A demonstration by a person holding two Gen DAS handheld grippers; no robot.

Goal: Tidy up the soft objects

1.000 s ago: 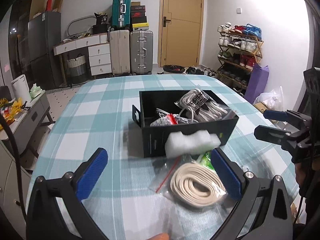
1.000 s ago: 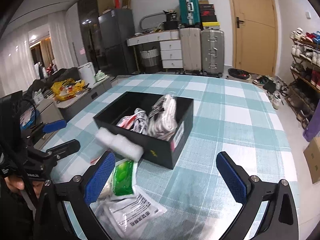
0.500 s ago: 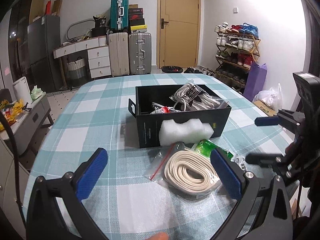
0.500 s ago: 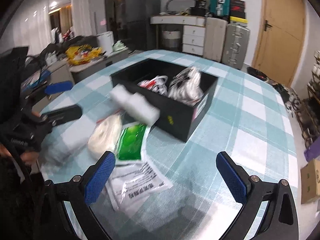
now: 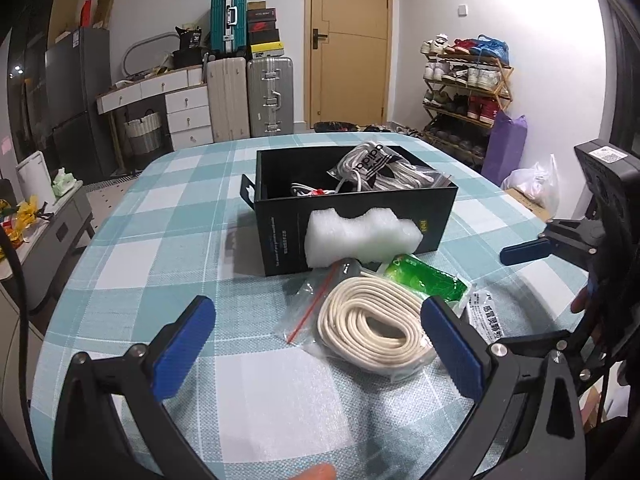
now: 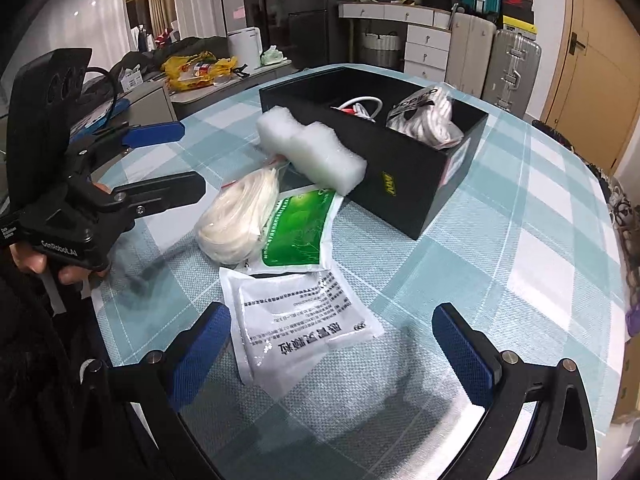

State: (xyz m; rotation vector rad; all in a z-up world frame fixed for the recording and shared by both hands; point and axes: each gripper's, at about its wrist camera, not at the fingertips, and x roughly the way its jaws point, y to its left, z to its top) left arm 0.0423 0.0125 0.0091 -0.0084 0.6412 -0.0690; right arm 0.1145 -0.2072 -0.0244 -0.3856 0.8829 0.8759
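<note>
Left gripper [image 5: 316, 338] wide open, empty, hovering low over the counter [image 5: 168, 240]. Right gripper [image 6: 332, 350] also wide open, empty.

Nearest the left gripper: bagged coil of cream cord [image 5: 374, 328], just ahead and right of centre, its near end beside the right finger; long axis slants from near-right to far-left. Left gripper looks the nearer one for it.

Between the right gripper's fingers, toward the left finger: flat white printed pouch [image 6: 298, 316], flat on the counter. Just beyond it, green packet [image 6: 300, 230], partly under the cord bag.

Farther: white foam block [image 5: 360, 236] leaning against the near wall of the black box [image 5: 280, 236]. Box holds bagged white laces [image 5: 374, 170] already. Likely next: left closes on the cord, lifts forward into the box.
</note>
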